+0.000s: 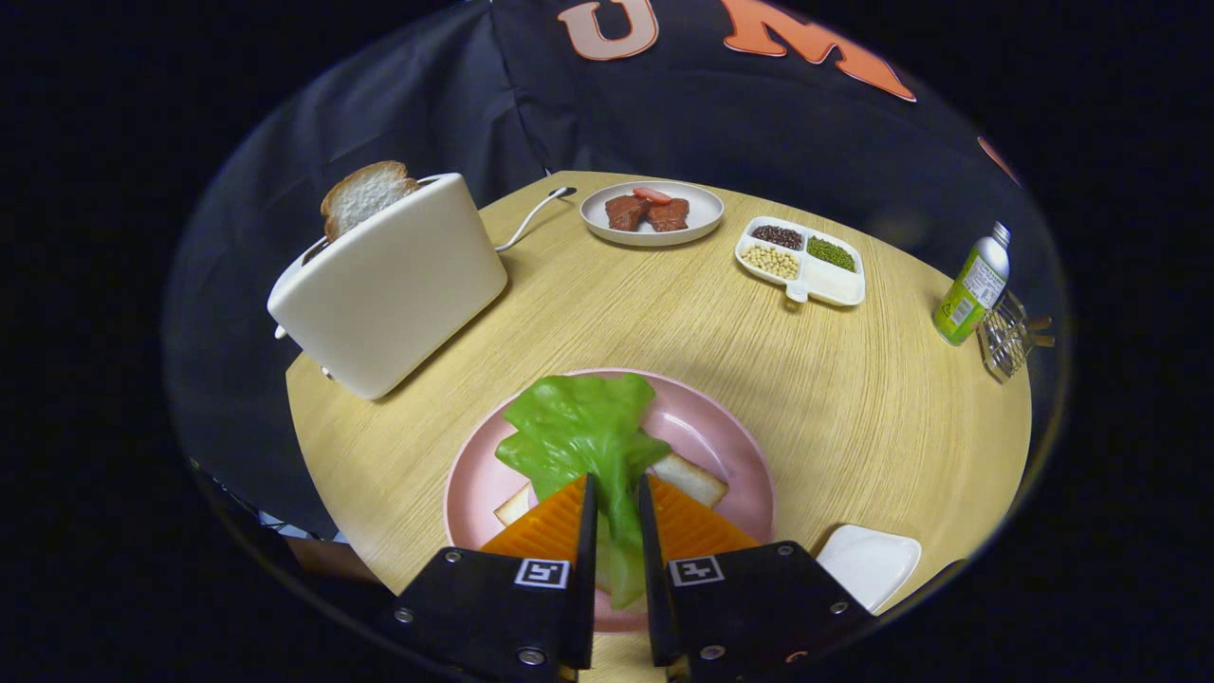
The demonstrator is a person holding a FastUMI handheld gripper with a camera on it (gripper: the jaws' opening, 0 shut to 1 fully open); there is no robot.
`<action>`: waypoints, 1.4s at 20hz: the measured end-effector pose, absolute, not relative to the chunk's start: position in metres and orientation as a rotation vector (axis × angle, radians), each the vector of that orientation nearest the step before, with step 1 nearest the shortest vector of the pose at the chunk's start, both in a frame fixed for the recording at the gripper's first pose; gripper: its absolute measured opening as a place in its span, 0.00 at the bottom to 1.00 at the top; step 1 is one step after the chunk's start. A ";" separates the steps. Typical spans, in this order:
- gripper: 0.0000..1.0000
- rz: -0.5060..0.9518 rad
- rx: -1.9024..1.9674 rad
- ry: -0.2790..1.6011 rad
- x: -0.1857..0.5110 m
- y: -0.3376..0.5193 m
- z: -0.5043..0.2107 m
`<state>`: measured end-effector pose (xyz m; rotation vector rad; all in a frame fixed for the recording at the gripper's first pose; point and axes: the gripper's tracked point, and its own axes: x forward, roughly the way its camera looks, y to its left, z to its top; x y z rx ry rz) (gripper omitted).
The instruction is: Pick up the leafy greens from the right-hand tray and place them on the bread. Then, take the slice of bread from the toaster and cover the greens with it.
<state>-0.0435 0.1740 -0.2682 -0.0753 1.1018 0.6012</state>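
Bright green leafy greens (580, 432) lie over pale bread (690, 477) on a pink plate (730, 455), beside a cream toaster (394, 285), all on a light wood-grain surface (854, 408).

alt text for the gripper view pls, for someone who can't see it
The gripper is shut on a leafy green, holding it over a slice of bread on a pink plate. Beyond, on the round wooden table, a white toaster holds another bread slice.

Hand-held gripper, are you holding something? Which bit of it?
Yes. The hand-held gripper is shut on the leafy greens, pinching the leaf's lower stem end, with the leaf spread over the bread on the pink plate.
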 end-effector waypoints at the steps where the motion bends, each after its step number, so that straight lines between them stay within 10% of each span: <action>1: 0.27 0.603 -0.077 1.108 -0.045 0.175 -0.269; 10: 0.61 0.560 -0.071 1.056 -0.028 0.178 -0.238; 28: 0.91 0.663 0.123 0.951 0.037 0.323 -0.113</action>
